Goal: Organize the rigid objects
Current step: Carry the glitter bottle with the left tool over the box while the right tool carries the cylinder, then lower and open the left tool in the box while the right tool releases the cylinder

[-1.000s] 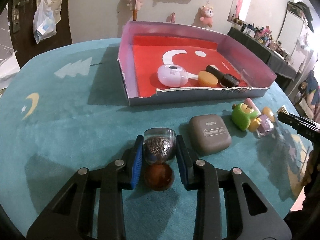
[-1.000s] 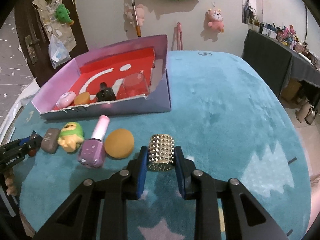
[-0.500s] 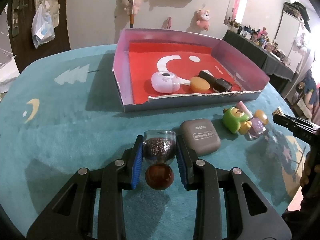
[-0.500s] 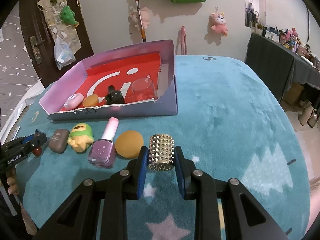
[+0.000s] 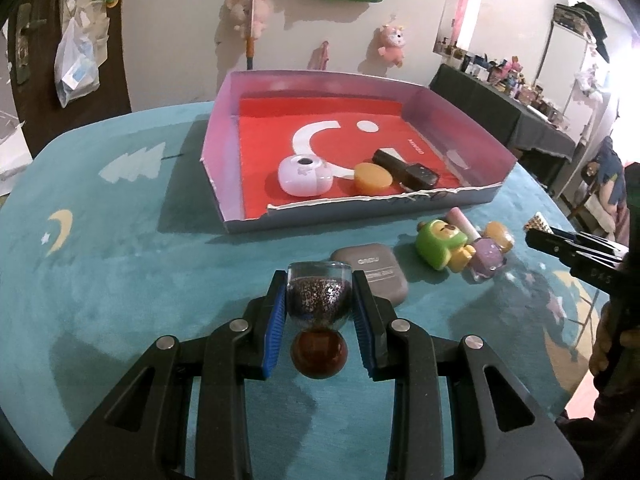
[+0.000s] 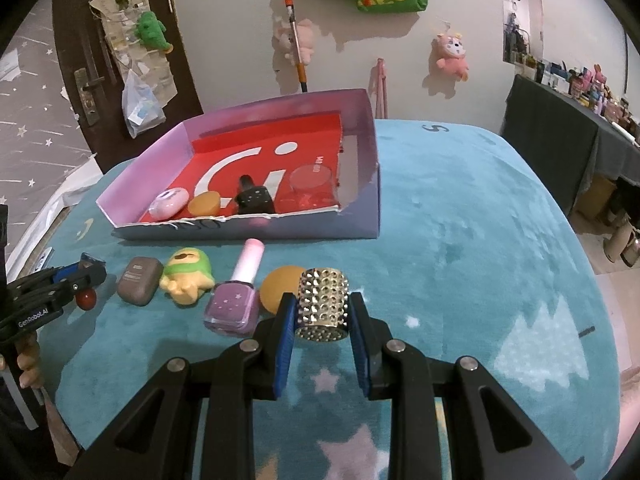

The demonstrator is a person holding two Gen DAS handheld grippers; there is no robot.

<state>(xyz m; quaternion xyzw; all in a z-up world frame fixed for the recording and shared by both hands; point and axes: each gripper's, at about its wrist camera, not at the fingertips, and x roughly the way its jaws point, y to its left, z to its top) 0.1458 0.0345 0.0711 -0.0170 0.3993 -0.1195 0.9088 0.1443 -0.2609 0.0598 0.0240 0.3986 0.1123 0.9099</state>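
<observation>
The left hand-held gripper (image 5: 319, 312) is clamped on a glitter bottle (image 5: 319, 300) with a round red cap, held above the teal table (image 5: 120, 280). To place it well, it should travel forward over the torn near wall of the red-lined box (image 5: 360, 204) and come down in the bare red floor, clear of the white case (image 5: 305, 176). The right hand-held gripper (image 6: 322, 316) pinches a studded gold cylinder (image 6: 323, 303) beside the orange sponge (image 6: 280, 286); it should be lifted straight first.
</observation>
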